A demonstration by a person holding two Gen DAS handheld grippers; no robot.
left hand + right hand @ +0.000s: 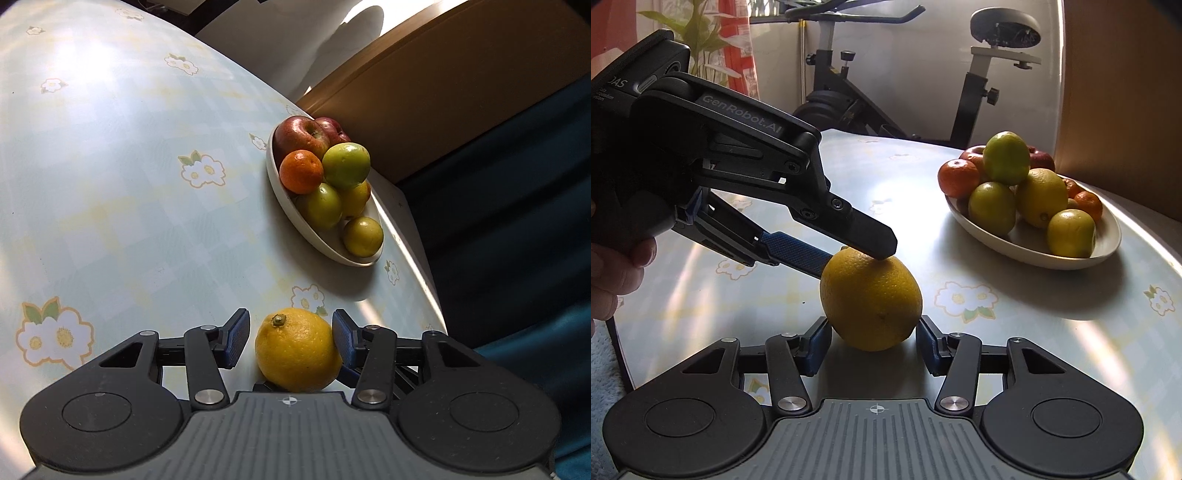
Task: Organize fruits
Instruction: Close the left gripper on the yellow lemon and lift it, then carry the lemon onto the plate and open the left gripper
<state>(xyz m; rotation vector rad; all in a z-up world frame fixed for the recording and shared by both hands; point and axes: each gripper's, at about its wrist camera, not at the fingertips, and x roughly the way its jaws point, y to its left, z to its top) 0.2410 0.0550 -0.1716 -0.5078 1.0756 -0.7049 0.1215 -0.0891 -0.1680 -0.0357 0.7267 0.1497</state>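
A yellow lemon (297, 350) (871, 299) rests on the flowered tablecloth. In the left wrist view my left gripper (291, 338) is open around it: the right pad (343, 341) touches the peel and the left pad stands a little apart. In the right wrist view that left gripper (849, 254) reaches in from the left over the lemon's top. My right gripper (871, 341) flanks the lemon's near side, open, with narrow gaps. An oval white bowl (280, 206) (997, 251) holds red apples, mandarins, and green and yellow fruits.
The bowl sits near the table's far right edge, beside a brown wooden panel (443, 92). Dark blue cloth (517, 221) hangs past the table edge. An exercise bike (849, 92) stands behind the table. A person's hand (613, 273) holds the left gripper.
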